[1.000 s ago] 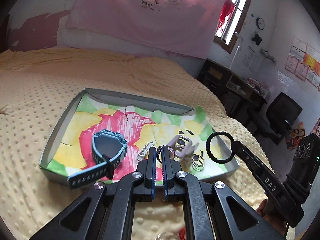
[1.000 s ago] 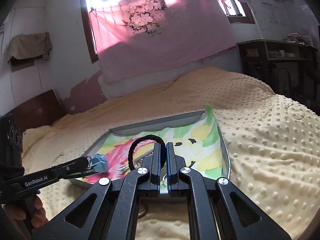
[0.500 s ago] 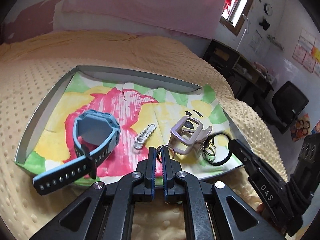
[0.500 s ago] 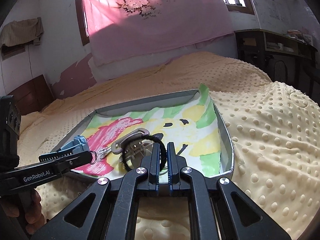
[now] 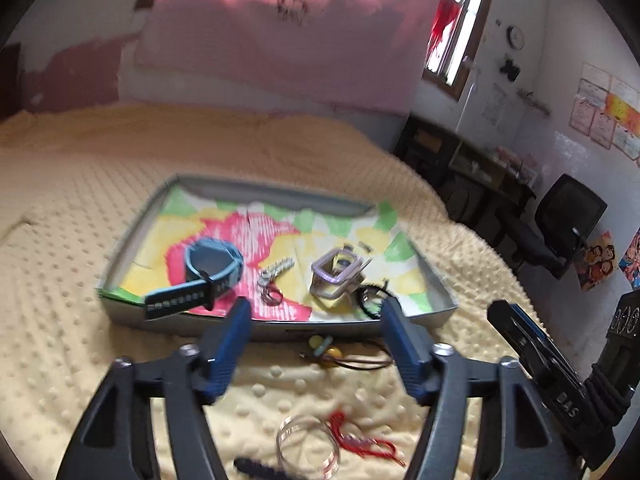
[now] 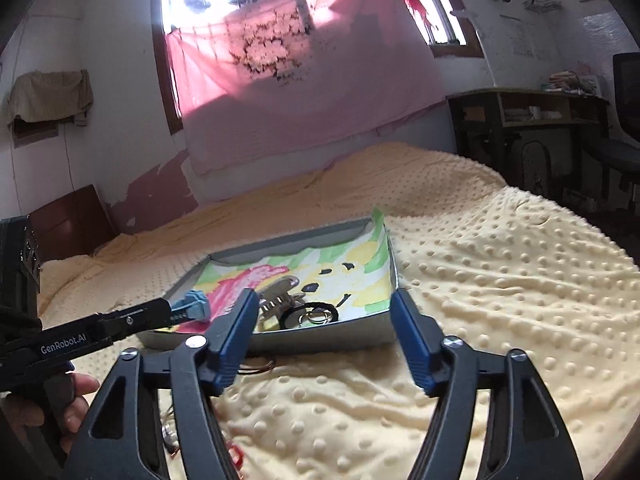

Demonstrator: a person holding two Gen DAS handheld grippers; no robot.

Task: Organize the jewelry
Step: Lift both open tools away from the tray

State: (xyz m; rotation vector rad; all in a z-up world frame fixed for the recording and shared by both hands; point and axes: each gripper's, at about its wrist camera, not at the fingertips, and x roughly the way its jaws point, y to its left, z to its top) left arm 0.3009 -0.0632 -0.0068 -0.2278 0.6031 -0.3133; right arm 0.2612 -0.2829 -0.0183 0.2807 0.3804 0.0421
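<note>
Nearest the left wrist camera, on the dotted yellow bedspread [image 5: 80,360], lie a thin clear bangle [image 5: 306,446] and a red knotted cord [image 5: 362,438], with a dark strap-like piece [image 5: 258,469] at 6 o'clock cut off by the frame edge. The left gripper [image 5: 316,308] is empty, its blue-padded fingers [image 5: 230,340] spread wide apart. Between them, against the tray's near wall, sits a yellow pendant on a brown cord [image 5: 332,354], blurred. The right wrist view shows only a loop of that cord [image 6: 260,368], and the right gripper [image 6: 324,300] also empty with fingers held wide apart.

Beyond, the shallow grey tray lined with flower-painted paper [image 5: 436,316] holds a blue wristwatch [image 5: 208,272] at 10 o'clock, its strap overhanging the rim, a small silver chain with a ring [image 5: 274,276], a lilac hair claw [image 5: 336,276], and a black hair tie [image 5: 372,298] beside metal rings, smeared by motion. In the right view, the left gripper hides most of the watch.
</note>
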